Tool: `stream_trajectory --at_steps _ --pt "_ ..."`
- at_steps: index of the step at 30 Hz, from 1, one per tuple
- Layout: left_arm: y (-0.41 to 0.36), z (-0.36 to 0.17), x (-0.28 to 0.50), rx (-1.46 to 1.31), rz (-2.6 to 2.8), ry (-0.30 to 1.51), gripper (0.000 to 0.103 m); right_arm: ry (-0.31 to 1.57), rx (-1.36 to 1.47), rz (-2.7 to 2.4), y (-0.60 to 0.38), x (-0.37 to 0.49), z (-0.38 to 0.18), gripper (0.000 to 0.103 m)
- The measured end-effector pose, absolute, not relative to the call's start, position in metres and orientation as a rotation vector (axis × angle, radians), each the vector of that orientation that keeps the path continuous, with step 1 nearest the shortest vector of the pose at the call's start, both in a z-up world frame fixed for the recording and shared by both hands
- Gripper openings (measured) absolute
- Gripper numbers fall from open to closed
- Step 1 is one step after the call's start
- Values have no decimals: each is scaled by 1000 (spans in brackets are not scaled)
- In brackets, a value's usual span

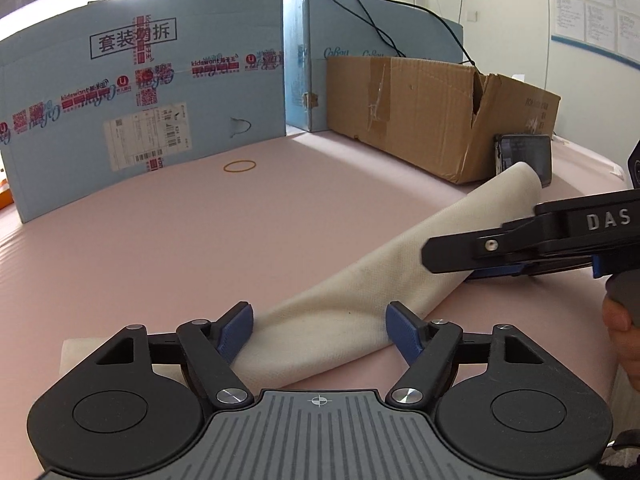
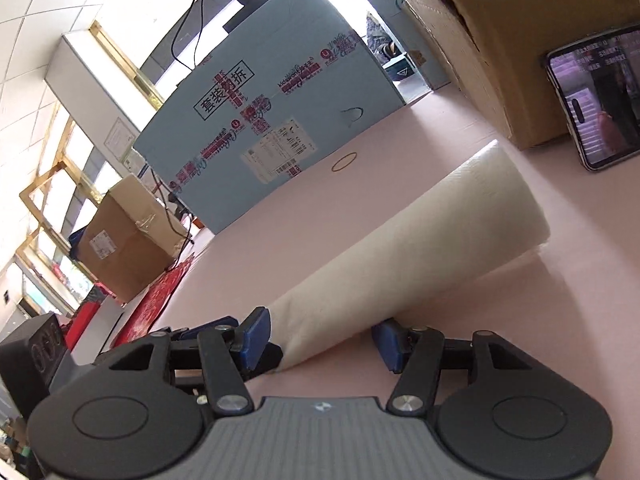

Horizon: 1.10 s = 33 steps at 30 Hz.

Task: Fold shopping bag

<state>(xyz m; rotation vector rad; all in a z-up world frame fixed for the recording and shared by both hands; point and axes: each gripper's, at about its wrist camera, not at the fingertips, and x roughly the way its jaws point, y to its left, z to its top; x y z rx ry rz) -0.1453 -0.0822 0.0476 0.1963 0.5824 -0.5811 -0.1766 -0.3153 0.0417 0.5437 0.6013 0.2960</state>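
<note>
Left wrist: pink table (image 1: 120, 240), blue box (image 1: 140, 92), whiteboard (image 1: 592, 12) behind.

The bag (image 1: 360, 292) is cream cloth with a fine, matt, slightly rough weave. The table (image 1: 160, 248) has a smooth matt pink covering. The brown box (image 1: 420, 108) is ribbed cardboard patched with glossy tape, and the phone (image 2: 596, 100) has a glossy glass screen.
</note>
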Motion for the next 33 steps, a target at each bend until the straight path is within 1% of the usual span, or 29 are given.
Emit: stream_trajectory --at_steps 2,6,7,12,14,16,18,20,23,25,28,33 --pt "-82 48 -145 197 -582 583 76 589 464 245 -301 -176 44 44" --pt "-81 49 -144 186 -590 581 76 572 250 161 -276 -177 47 38" --pt "-78 50 -146 181 -590 572 76 569 202 151 -271 -177 47 35" --pt "-51 61 -165 161 -593 478 76 564 48 128 -258 -179 48 33" --pt "-45 58 -167 204 -556 488 75 549 -51 113 -245 -180 48 32" --pt "-41 51 -163 227 -525 537 75 518 -206 88 -226 -184 47 30" --pt "-35 47 -160 209 -544 565 75 470 -423 65 -201 -194 42 27" --pt "-32 46 -157 189 -558 571 77 411 -592 75 -181 -203 36 19" --pt "-28 46 -156 166 -578 574 79 337 -750 167 -164 -216 32 14" --pt "-27 46 -156 160 -582 572 80 308 -855 232 -159 -221 27 13" --pt "-23 46 -155 124 -593 571 80 287 -903 255 -158 -221 25 12" --pt "-18 46 -153 87 -606 573 81 202 -970 289 -155 -229 27 11"
